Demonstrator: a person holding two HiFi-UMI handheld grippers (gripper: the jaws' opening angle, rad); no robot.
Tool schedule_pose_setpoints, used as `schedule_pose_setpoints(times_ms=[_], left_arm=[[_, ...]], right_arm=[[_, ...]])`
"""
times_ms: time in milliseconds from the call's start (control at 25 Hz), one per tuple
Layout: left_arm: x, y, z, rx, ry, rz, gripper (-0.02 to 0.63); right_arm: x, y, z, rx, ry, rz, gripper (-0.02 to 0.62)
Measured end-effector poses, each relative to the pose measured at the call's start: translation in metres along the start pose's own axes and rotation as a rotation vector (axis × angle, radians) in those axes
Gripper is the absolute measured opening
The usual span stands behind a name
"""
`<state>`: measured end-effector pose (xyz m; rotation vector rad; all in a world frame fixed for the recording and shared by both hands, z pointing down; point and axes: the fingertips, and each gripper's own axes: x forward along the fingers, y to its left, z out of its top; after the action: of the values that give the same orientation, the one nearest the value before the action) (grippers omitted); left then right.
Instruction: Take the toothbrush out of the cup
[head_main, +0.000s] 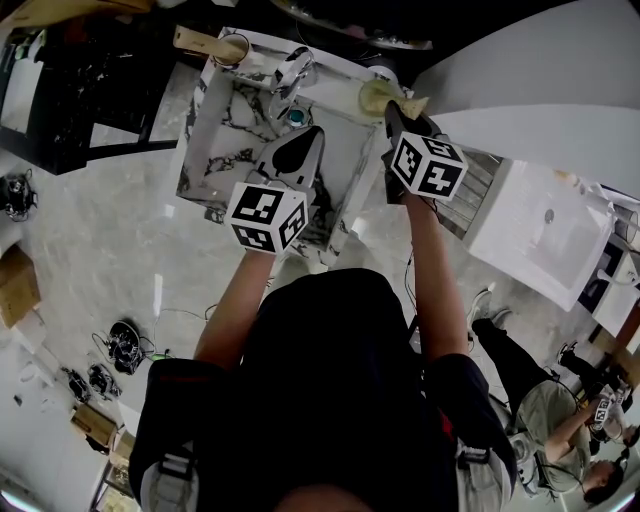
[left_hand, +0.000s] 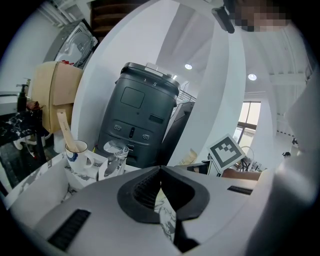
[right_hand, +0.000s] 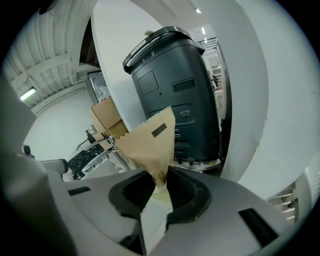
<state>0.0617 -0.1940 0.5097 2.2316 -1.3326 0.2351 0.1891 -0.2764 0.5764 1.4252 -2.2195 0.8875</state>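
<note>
Left gripper (left_hand: 160, 172) hovering clenched, empty, over sink (head_main: 212, 150) | right gripper (right_hand: 160, 182) pinching paper packet (right_hand: 150, 140), contents hidden, above pale cup (head_main: 372, 96) | wooden toothbrush (left_hand: 64, 131) leaning in mug (left_hand: 77, 156), far-left corner, head hidden.

Grey floor (head_main: 90, 230), curved white wall (head_main: 540, 60) (spotlights (left_hand: 188, 66) lit).

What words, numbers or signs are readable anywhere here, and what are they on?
No words read clearly.
Cubes on the left gripper and right gripper: black-and-white square markers, no letters.
Tan paper packet: small dark label, too small to read.
Dark grey machine: pale marks on its lid, one perhaps "8", too small to be sure.
</note>
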Motion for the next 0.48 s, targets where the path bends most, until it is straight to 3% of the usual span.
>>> schedule_pose_setpoints(times_ms=[480], left_arm=[[-0.004,0.0,0.005,0.0,-0.014,0.001,0.011]], right_arm=[[-0.01,0.009,0.013,-0.057,-0.038,-0.008,0.072]])
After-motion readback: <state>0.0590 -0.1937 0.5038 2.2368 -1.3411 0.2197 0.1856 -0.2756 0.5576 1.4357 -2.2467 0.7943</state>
